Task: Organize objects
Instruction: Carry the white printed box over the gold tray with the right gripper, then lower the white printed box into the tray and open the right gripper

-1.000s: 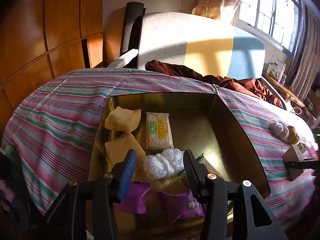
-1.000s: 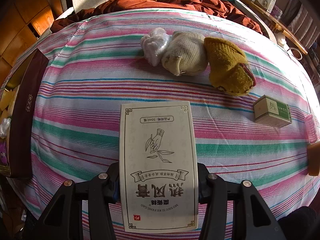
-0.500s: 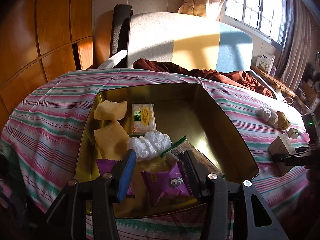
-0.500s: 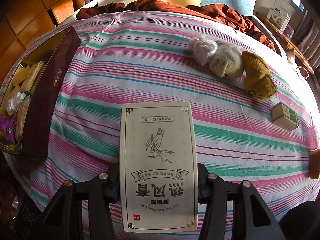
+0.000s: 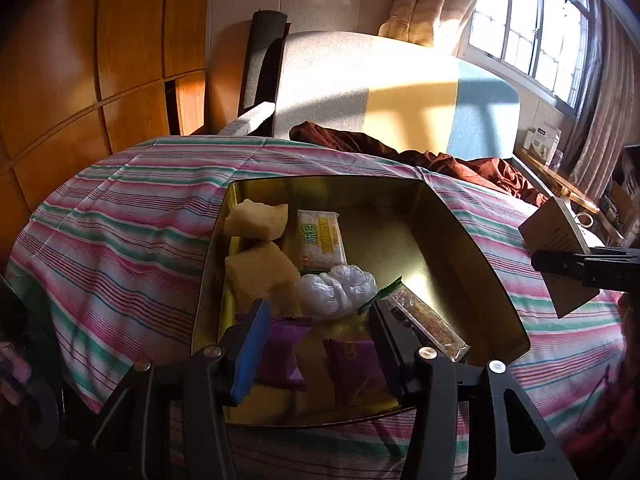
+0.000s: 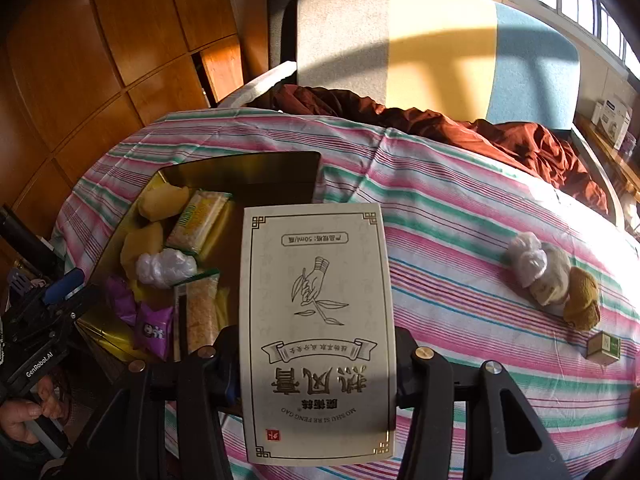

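The right gripper [image 6: 318, 364] has its jaws pinching a cream carton [image 6: 318, 320], held above the striped counter [image 6: 460, 216] just beside the gold tin [image 5: 476, 256]. The left gripper [image 5: 318, 344] hovers over the tin's near end, jaws spread and empty above purple packets [image 5: 352, 364]. Sponges [image 5: 258, 272] and a plastic wad [image 5: 336, 288] lie inside

Striped sheet [image 6: 460, 216] covers the bed, pink, green and white bands. Crumpled dark red blanket [image 6: 460, 128] lies along its far edge, against a padded headboard [image 5: 380, 92] lit by sun. Wooden wardrobe panels [image 5: 80, 60] stand left. Window [image 5: 532, 28] with beige curtain [image 5: 432, 0] sits upper right.
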`<action>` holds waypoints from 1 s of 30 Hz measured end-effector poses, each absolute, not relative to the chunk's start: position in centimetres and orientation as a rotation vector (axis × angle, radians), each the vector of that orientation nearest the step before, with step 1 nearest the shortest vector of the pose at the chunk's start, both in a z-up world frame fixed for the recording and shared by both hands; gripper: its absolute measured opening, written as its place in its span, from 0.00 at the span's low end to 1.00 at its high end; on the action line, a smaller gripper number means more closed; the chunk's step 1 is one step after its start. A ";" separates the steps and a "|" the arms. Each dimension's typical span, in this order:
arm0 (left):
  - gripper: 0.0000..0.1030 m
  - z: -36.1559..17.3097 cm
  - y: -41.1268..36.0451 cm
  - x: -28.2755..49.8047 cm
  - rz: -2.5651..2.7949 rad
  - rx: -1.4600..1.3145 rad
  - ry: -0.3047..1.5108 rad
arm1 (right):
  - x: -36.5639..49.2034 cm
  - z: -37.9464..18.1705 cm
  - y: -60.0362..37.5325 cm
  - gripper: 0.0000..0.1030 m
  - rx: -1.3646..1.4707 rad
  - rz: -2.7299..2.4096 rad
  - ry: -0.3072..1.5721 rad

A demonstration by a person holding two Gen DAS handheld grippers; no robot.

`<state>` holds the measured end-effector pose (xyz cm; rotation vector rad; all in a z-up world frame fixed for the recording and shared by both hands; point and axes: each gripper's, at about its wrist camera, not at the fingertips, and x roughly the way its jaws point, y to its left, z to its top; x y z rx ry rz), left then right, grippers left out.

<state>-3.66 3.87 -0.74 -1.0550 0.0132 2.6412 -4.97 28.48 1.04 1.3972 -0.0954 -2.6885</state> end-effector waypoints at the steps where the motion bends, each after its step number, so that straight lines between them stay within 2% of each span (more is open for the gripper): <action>1: 0.51 -0.6 3.4 -3.7 2.651 -1.056 0.004 | -5.8 1.1 27.3 0.51 1.391 -2.672 -0.071; 9: 0.52 -0.9 0.2 -4.1 2.697 -1.092 -0.062 | -12.0 -2.1 22.8 0.51 1.493 -2.619 0.080; 13: 0.52 -1.4 -0.6 -4.2 2.697 -1.114 -0.089 | -14.7 -3.9 22.3 0.52 1.530 -2.598 -0.012; 16: 0.52 -1.6 -0.7 -4.2 2.692 -1.123 -0.098 | -15.1 -4.2 22.2 0.59 1.504 -2.481 -0.204; 18: 0.53 -1.7 -0.7 -4.3 2.688 -1.125 -0.101 | -14.7 -4.2 22.1 0.63 1.477 -2.449 -0.268; 30: 0.56 -1.7 0.8 -3.8 2.668 -1.114 -0.065 | -9.9 -0.9 22.8 0.63 1.364 -2.581 -0.178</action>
